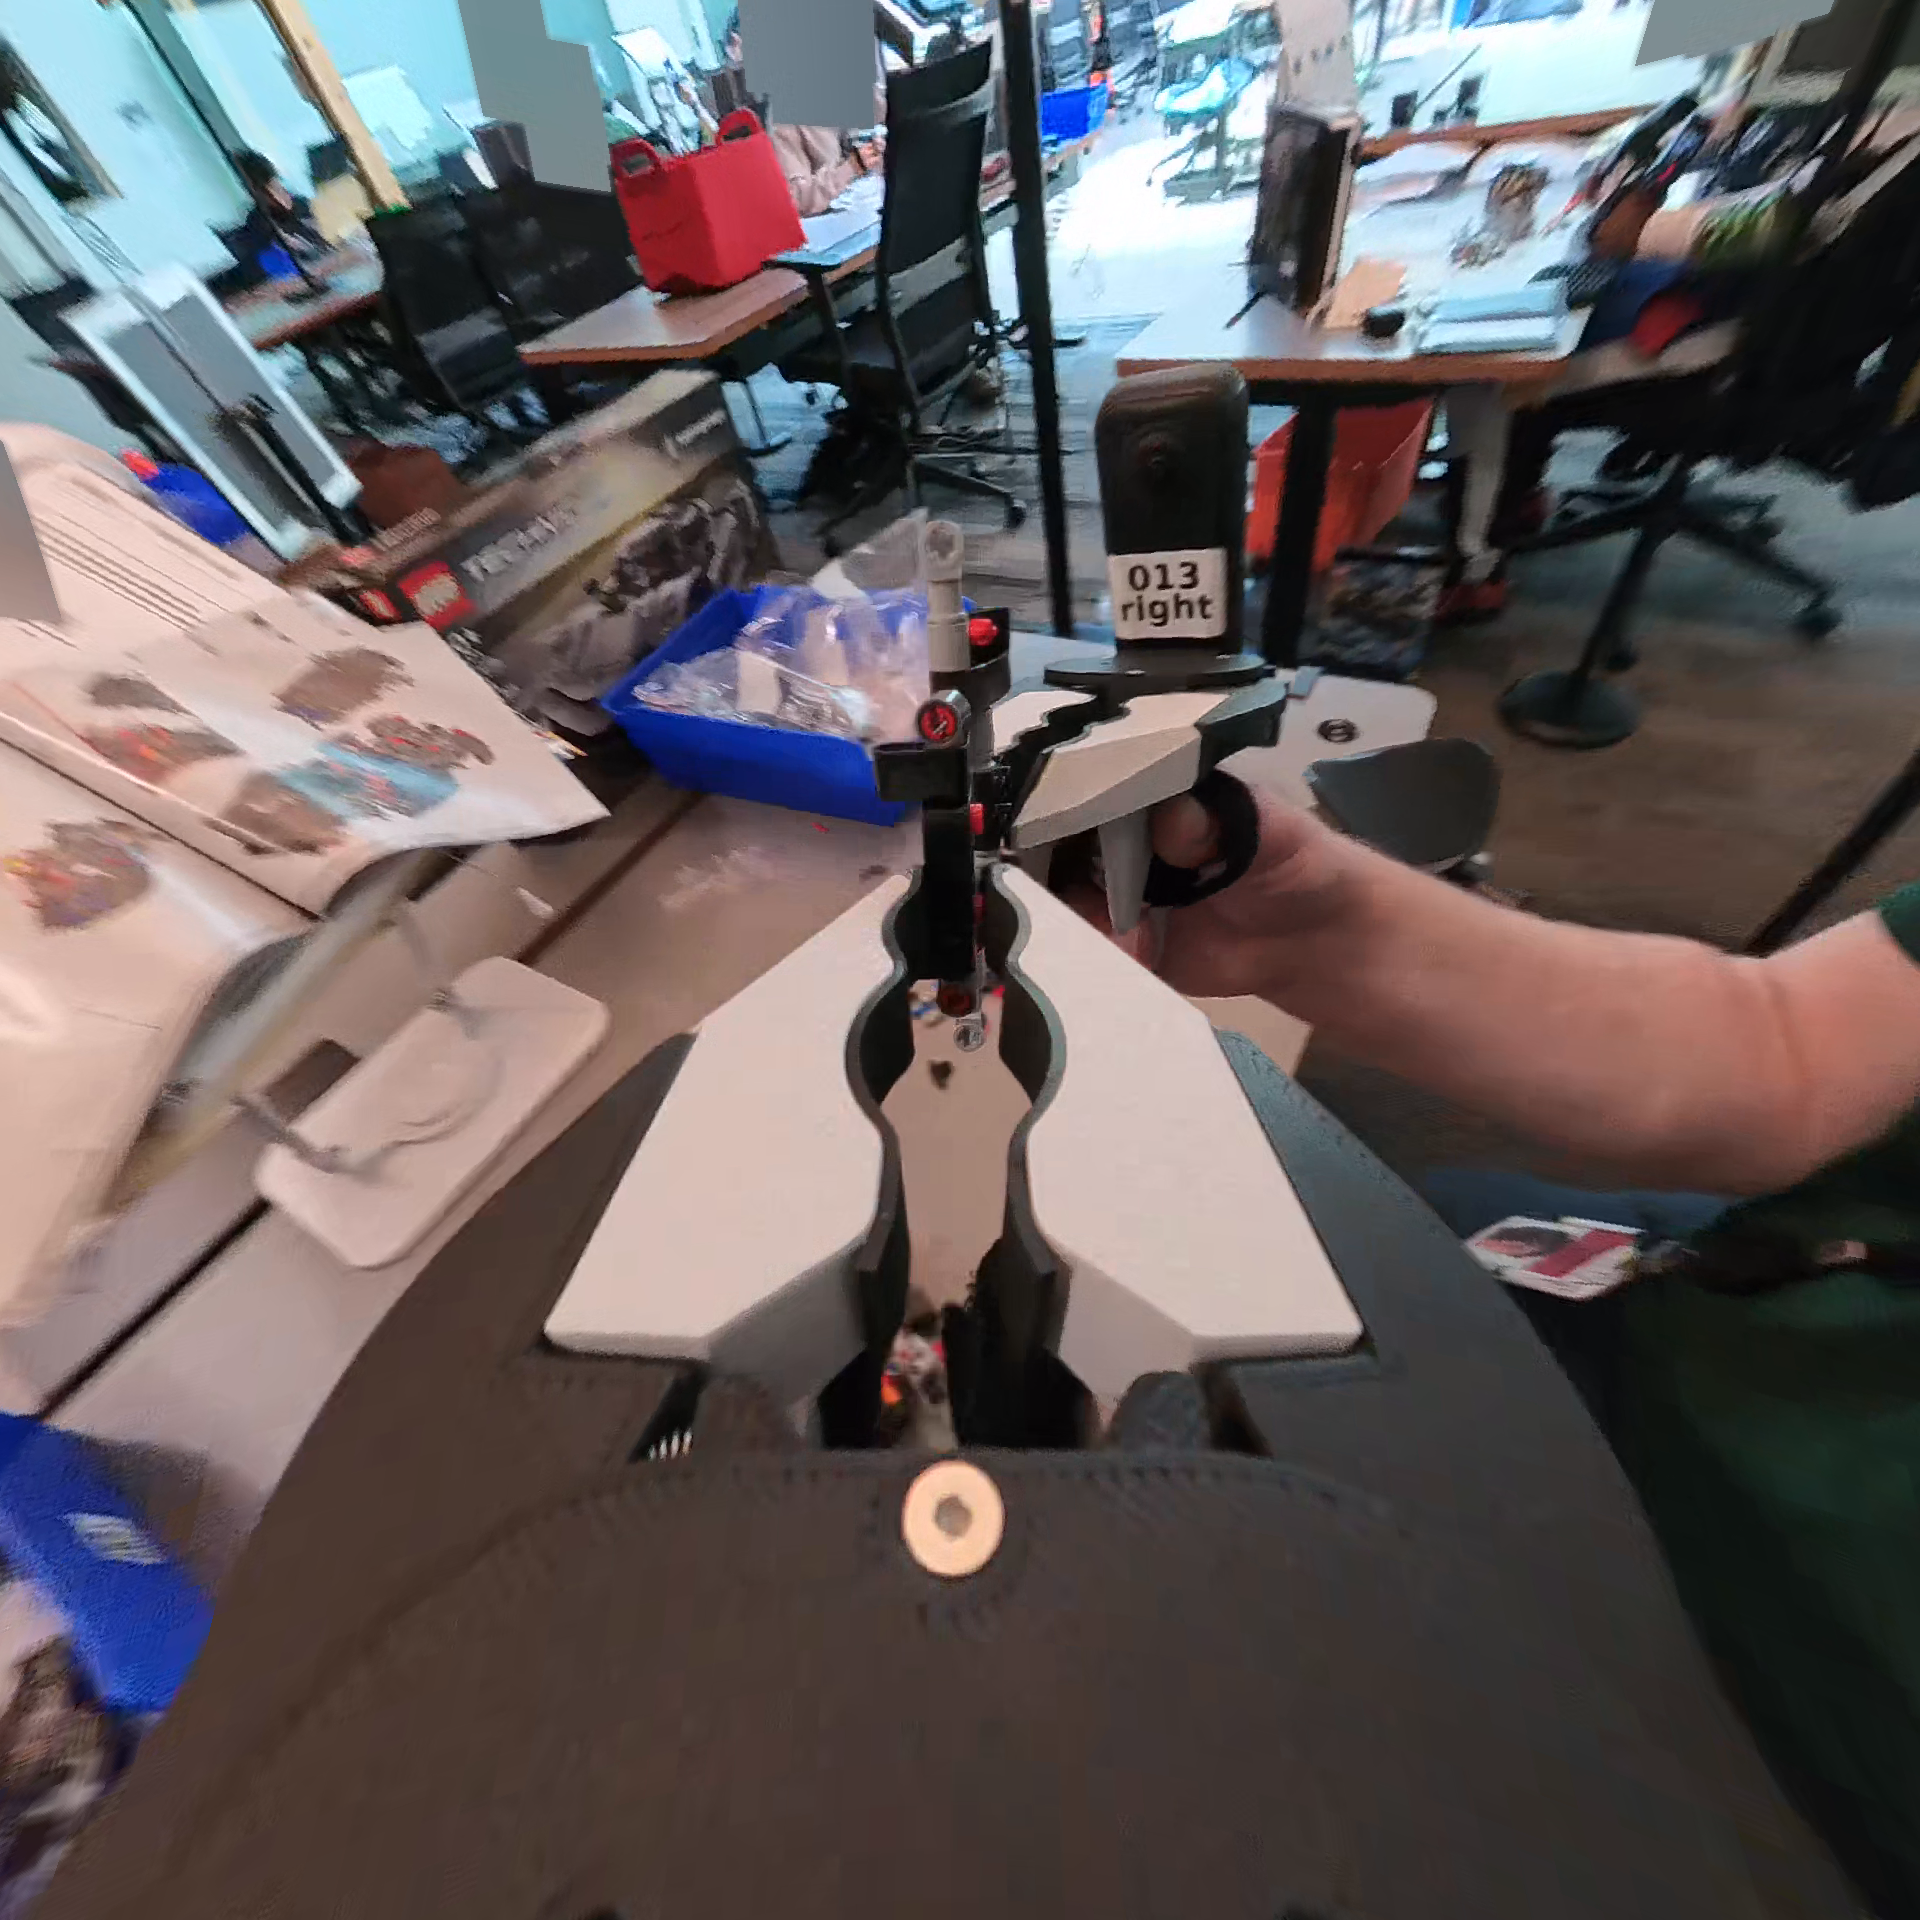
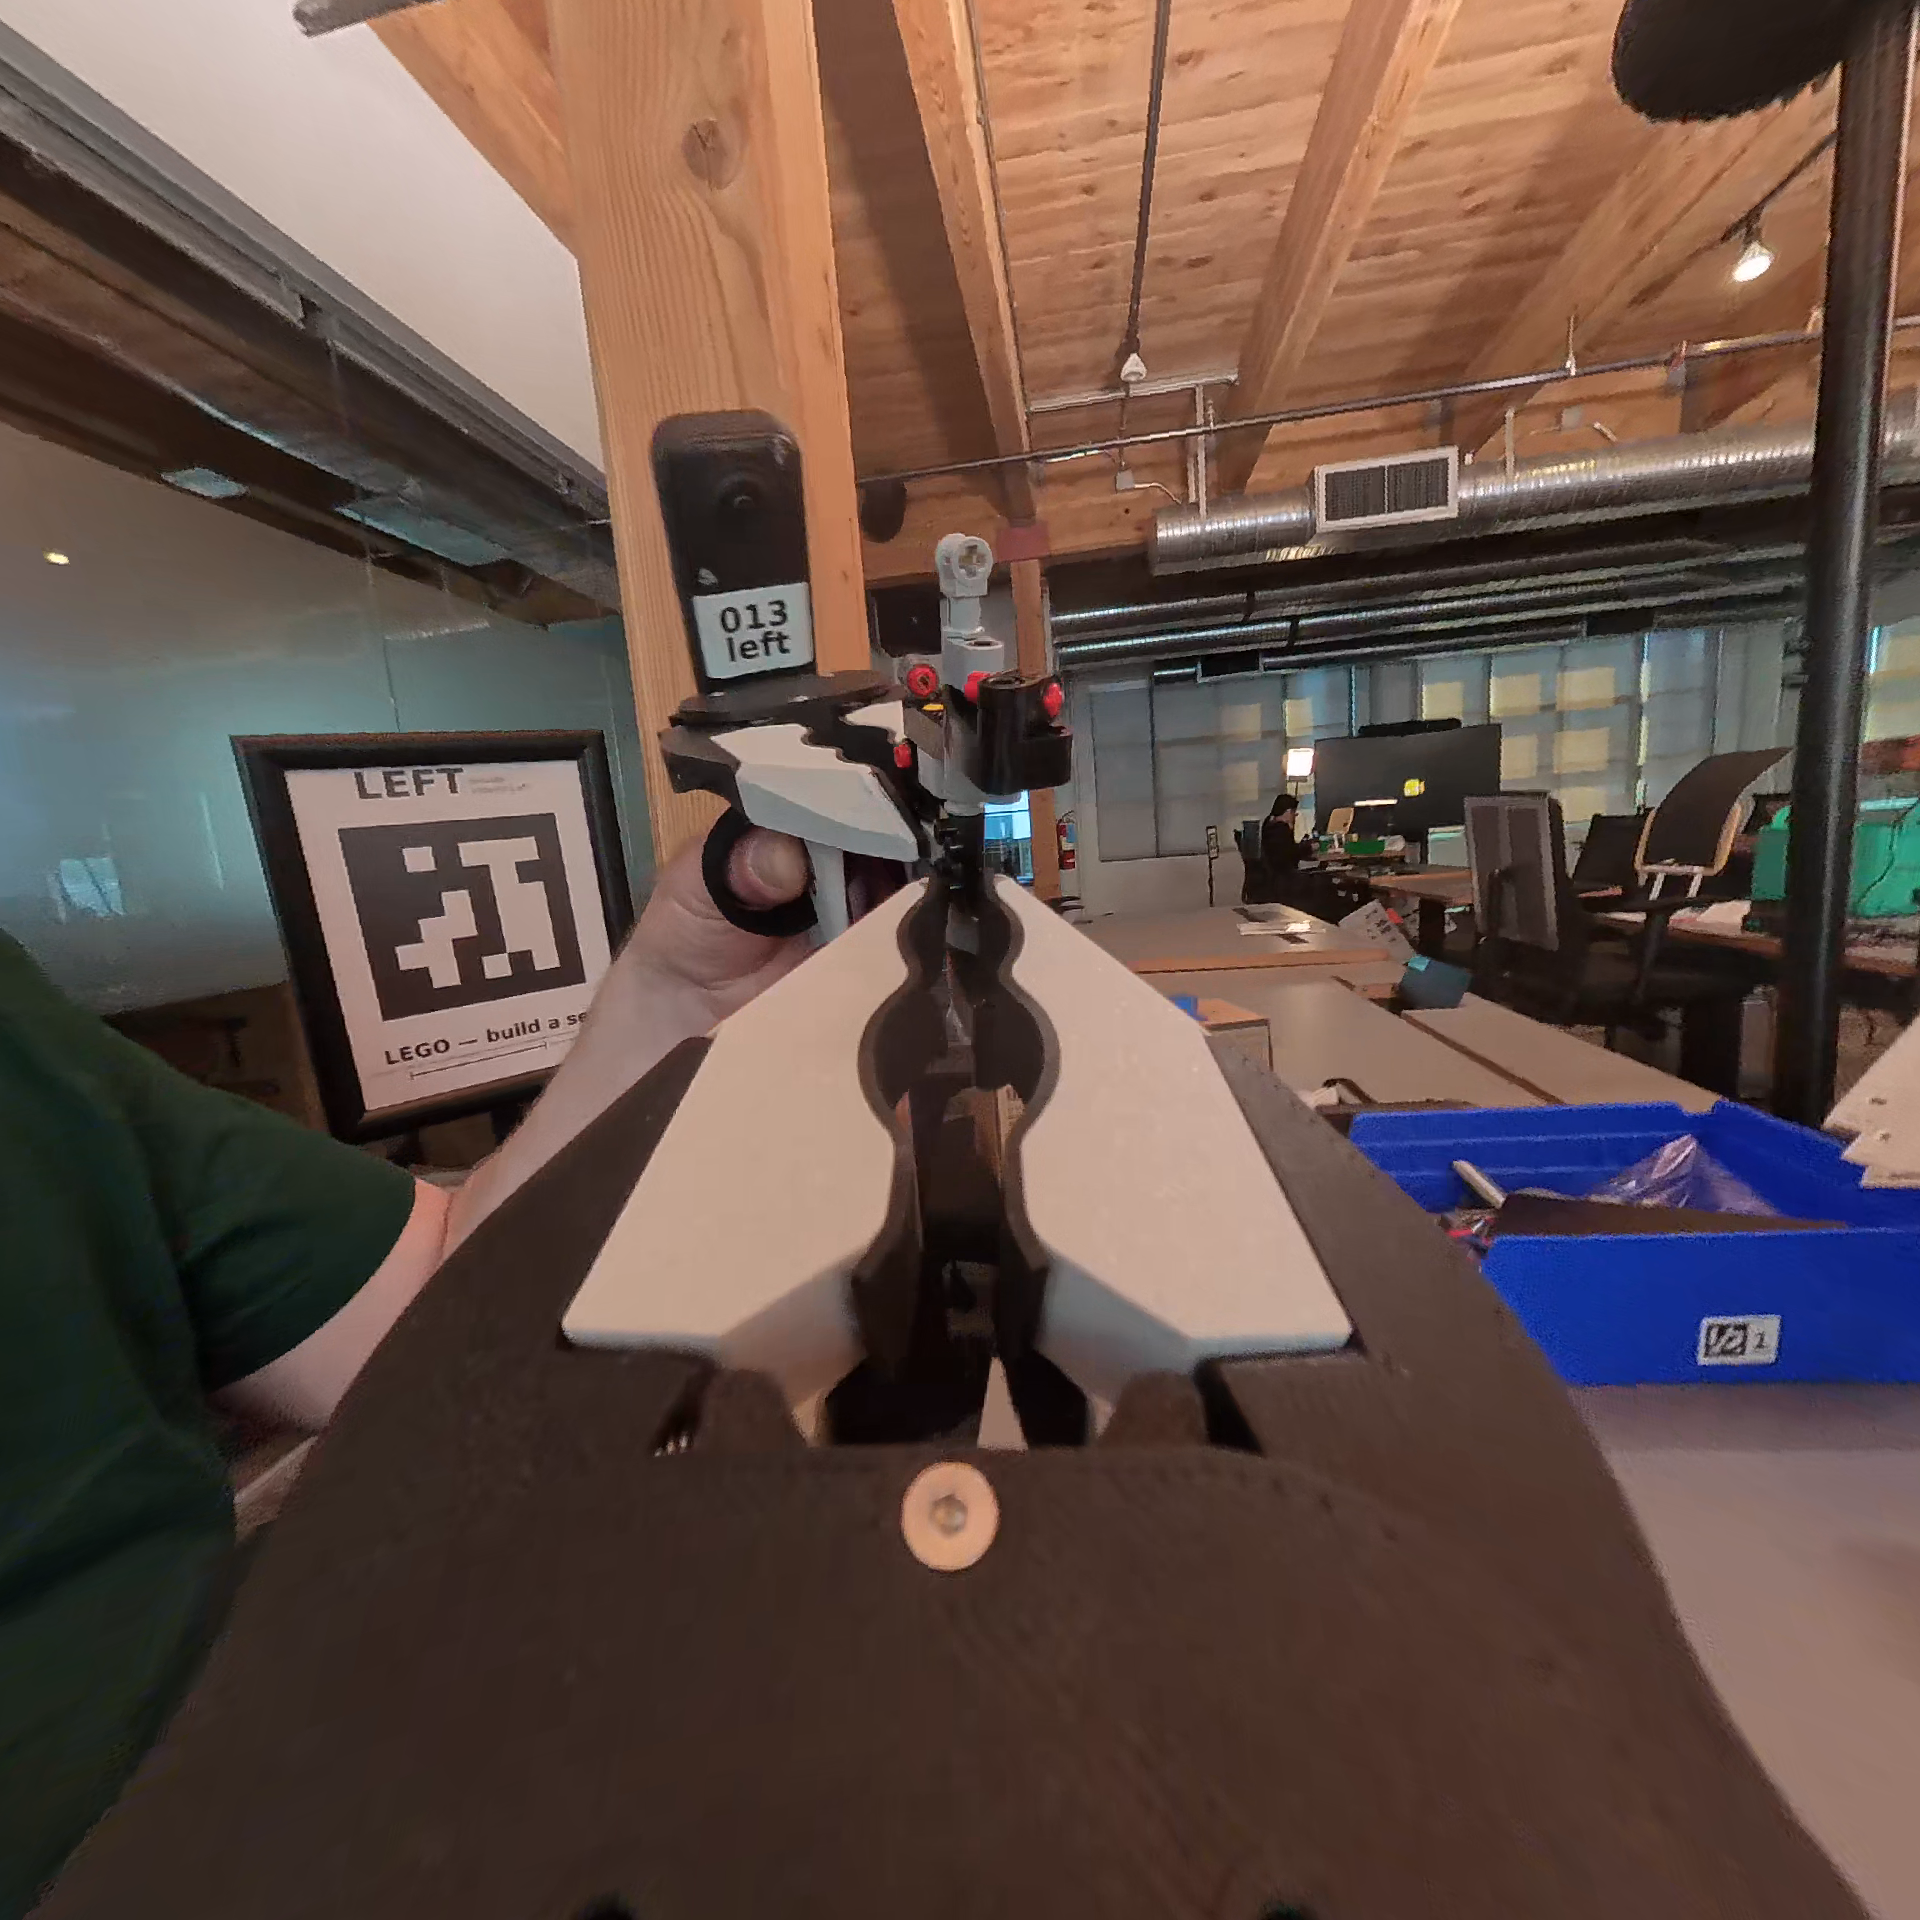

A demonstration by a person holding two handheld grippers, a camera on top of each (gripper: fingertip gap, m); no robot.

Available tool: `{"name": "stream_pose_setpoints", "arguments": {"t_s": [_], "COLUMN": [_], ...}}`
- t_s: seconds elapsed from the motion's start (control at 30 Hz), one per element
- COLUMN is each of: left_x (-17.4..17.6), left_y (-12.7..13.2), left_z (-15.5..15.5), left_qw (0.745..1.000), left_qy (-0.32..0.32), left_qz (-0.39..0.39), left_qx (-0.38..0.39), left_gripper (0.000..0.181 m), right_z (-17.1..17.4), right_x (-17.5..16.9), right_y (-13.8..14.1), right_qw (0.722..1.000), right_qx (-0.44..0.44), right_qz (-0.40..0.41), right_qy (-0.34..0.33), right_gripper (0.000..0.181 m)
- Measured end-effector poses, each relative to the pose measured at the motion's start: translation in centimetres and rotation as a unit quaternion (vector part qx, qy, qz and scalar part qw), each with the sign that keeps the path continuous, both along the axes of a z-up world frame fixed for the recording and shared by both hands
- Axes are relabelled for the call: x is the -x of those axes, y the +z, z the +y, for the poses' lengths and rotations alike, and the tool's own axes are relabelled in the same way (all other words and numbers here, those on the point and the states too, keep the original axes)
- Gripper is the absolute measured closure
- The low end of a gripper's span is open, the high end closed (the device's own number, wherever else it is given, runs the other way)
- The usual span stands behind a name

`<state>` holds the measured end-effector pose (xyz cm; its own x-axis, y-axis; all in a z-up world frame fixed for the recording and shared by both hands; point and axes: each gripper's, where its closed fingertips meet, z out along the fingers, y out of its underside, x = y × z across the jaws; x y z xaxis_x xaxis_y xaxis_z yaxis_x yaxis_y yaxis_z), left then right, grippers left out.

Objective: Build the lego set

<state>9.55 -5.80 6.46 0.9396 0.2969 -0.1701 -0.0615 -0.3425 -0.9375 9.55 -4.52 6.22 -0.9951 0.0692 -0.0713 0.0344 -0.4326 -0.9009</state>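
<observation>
White, scalloped fingers [image 1: 1091,1039] of our left gripper [image 1: 951,914] are closing on the lower black stem of the lego assembly [image 1: 951,790], and we are holding it raised above the table [image 1: 727,883], well in front of us. Its long axis is standing close to upright, running from the small red pins at the bottom, up through the black beam, to the grey connector at the top.

From the other side, our right gripper [image 2: 961,904] is pinching the same assembly [image 2: 982,717]; its tips are nearly together on the black part just below the grey section. So both grippers are meeting at one piece, approaching from opposite sides, each roughly square to the upright axis. The left is gripping lower, the right slightly higher and across it, as far as we can judge.

We are judging that the coming move turns on this: any push or twist must run along or around that vertical stem, with one gripper bracing while the other works.

Farther off, a blue bin [image 1: 748,727] of bagged parts is sitting on the table beyond the assembly, the open instruction booklet [image 1: 260,748] is lying to its left, and the set's box [image 1: 582,530] is resting behind them.
</observation>
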Motion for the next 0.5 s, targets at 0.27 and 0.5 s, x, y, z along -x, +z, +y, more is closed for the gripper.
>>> {"name": "stream_pose_setpoints", "arguments": {"t_s": [0.27, 0.5], "left_x": [1.5, 1.8], "left_y": [-5.4, -6.4], "left_z": [-1.2, -1.2], "left_qw": [0.986, 0.977], "left_qy": [-0.036, -0.061], "left_qz": [-0.155, -0.197], "left_qx": [-0.038, -0.057], "left_gripper": [0.174, 0.173], "right_z": [-1.1, -1.3], "right_x": [1.1, 1.8], "right_y": [-4.5, -5.4], "right_qw": [0.995, 0.994], "right_qx": [0.016, 0.002], "right_qz": [-0.096, -0.111], "right_qy": [0.032, 0.023], "right_gripper": [0.17, 0.176]}}
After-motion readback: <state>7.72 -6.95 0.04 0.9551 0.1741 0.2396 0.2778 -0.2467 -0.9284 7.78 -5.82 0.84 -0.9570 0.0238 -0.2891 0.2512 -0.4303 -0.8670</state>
